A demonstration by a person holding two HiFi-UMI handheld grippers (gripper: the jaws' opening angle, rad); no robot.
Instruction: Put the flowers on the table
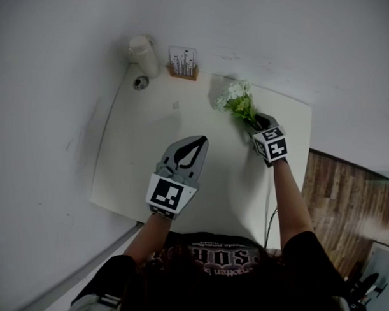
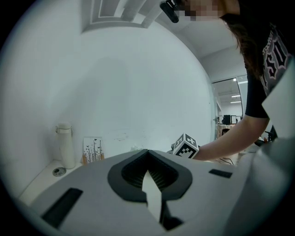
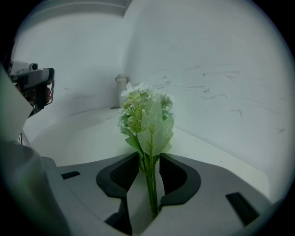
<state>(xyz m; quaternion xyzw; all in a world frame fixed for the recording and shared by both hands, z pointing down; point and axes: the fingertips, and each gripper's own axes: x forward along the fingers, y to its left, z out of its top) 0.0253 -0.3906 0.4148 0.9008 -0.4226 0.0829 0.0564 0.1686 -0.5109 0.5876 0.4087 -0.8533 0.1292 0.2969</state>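
Note:
A bunch of white flowers with green leaves [image 1: 238,99] lies toward the far right of the white table [image 1: 150,153]. Its stems run back into my right gripper [image 1: 262,122]. In the right gripper view the flowers [image 3: 147,115] stand straight ahead, and the thin stems pass between the jaws of the right gripper [image 3: 148,156] with a narrow gap on each side, so it is open around them. My left gripper [image 1: 197,142] hovers over the middle of the table, its tips together and nothing in them. In its own view the left gripper [image 2: 147,152] looks shut.
A white bottle [image 1: 142,53] and a small card stand [image 1: 183,63] sit at the table's far left corner against the wall, with a small round object [image 1: 140,83] beside them. A cable [image 1: 269,206] hangs at the table's near right edge. Wood floor [image 1: 336,191] lies to the right.

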